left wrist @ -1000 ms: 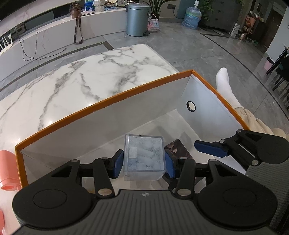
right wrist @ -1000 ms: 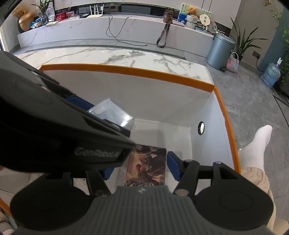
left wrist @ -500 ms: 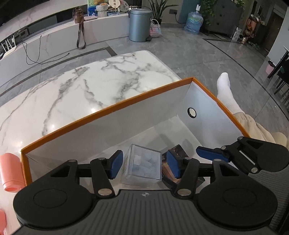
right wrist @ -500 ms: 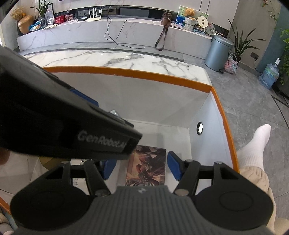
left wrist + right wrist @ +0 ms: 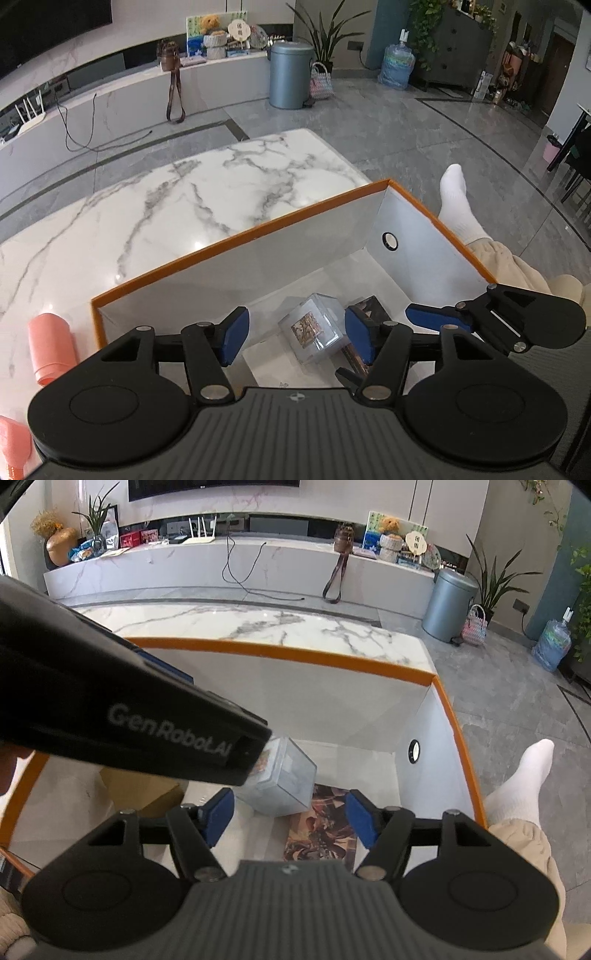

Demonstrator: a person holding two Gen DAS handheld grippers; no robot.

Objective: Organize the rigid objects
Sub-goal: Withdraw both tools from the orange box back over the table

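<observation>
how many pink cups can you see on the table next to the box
2: one pink cup lies left of the orange box; another shows at the frame's bottom-left corner. More may be out of view.

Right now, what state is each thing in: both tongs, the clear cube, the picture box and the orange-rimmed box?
Left tongs: open, holding nothing.
Right tongs: open, holding nothing.
Clear cube: released, lying tilted on the box floor, partly on the picture box.
Picture box: lying flat.
Orange-rimmed box: open-topped, on the marble table.
Pink cylinder: outside, lying on the table.
</observation>
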